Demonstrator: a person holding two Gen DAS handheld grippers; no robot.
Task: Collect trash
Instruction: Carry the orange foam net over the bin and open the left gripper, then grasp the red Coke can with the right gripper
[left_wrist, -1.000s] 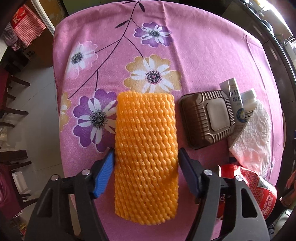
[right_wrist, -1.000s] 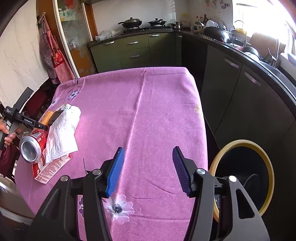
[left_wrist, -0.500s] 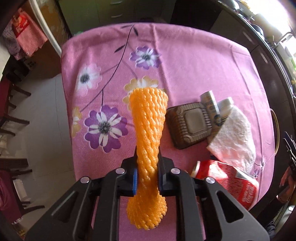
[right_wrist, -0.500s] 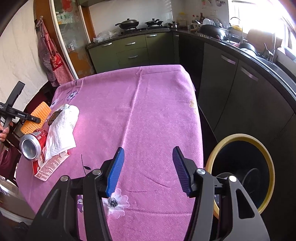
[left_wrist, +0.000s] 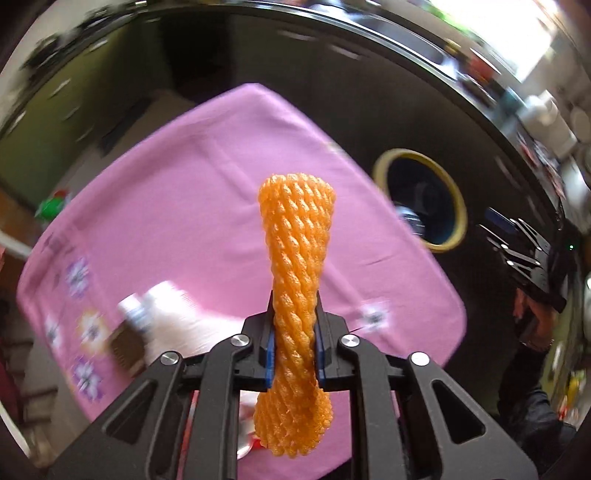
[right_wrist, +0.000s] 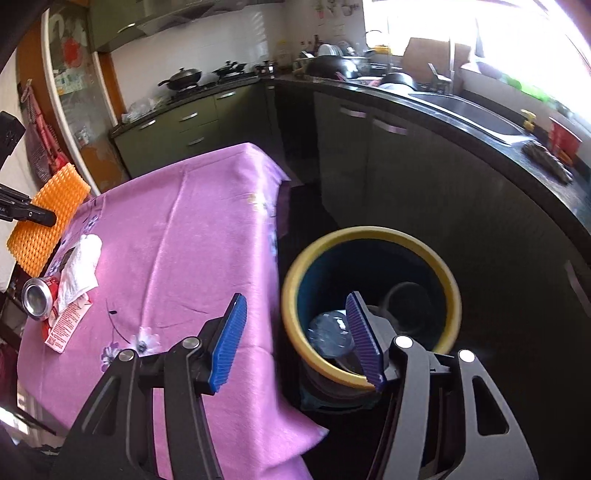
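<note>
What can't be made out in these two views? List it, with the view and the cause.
- Left wrist view: trash on the pink tablecloth is smeared by motion blur; only the orange foam net in the left gripper is sharp.
- Right wrist view: bin contents are dark, partly behind the right gripper.
- Right wrist view: the can is partly under the tissue.

Left wrist view looks steeply down, right wrist view slants down; both share the pink tablecloth and yellow-rimmed bin.

Bin right of table; can on table.
</note>
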